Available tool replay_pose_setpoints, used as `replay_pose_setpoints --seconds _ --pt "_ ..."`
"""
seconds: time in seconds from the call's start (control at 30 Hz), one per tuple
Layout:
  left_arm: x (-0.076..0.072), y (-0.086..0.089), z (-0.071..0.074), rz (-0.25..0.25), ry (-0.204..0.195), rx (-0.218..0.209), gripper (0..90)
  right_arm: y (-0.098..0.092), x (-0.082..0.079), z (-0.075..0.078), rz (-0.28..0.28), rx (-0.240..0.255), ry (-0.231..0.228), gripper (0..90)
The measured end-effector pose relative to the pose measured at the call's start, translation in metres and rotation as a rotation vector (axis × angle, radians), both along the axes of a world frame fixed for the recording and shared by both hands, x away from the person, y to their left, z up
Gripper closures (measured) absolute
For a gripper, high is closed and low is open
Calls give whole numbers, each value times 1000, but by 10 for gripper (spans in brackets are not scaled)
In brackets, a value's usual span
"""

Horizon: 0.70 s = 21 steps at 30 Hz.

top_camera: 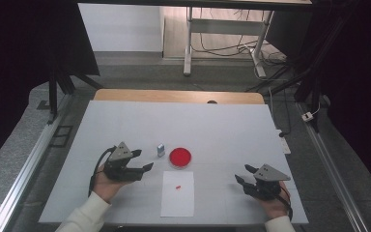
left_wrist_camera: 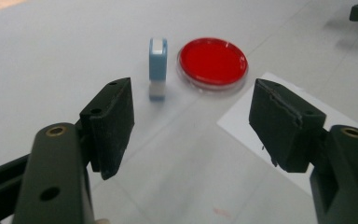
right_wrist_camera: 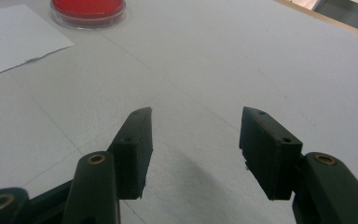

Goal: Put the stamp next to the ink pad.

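White table cover (top_camera: pixel 125 125) is spreading under everything, with grey floor and desk legs behind. Nearest the person, the left gripper (top_camera: pixel 142 161) is sitting low in the left hand (top_camera: pixel 107 181), its jaws standing wide with nothing between them and aiming at the small blue-and-white stamp (top_camera: pixel 161 150). That stamp is standing upright on its narrow end, free, just beside the red dish (top_camera: pixel 180 157) without touching it. My guess: it is parked upright so the jaws can take it by the flat sides.

The right gripper (top_camera: pixel 246 174) is resting at the table's right side, jaws apart at a middling gap, empty (probably just waiting clear of the work). Between the two hands a white paper sheet (top_camera: pixel 178 200) is lying flat with a small red mark (top_camera: pixel 178 186) on it, likely the spot meant for stamping. The dish is sitting just past the sheet's far edge.

High view is giving the overall layout and both hands. Left gripper view is showing the stamp (left_wrist_camera: pixel 157 67) close, its blue body and white base, plus the dish's clear rim (left_wrist_camera: pixel 213 63). Right gripper view is showing bare cover between its own pads (right_wrist_camera: pixel 137 144), with dish (right_wrist_camera: pixel 88 10) and sheet corner (right_wrist_camera: pixel 14 37) far off.
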<state>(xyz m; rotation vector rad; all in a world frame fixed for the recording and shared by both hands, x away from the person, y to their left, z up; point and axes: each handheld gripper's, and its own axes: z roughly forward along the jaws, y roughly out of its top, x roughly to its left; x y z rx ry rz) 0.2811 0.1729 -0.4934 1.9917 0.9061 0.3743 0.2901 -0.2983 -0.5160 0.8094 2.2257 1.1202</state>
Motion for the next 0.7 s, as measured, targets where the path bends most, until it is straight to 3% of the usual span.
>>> replay_pose_setpoints --seconds 0.2,0.4,0.7 --pt "-23 20 -8 23 2 -14 316 -4 1 -1 10 10 1 434" --pt "-41 39 -17 50 24 1 318 -8 -1 0 15 10 -3 432" --pt "-48 47 -20 53 20 13 320 -8 -1 0 34 17 -3 431"
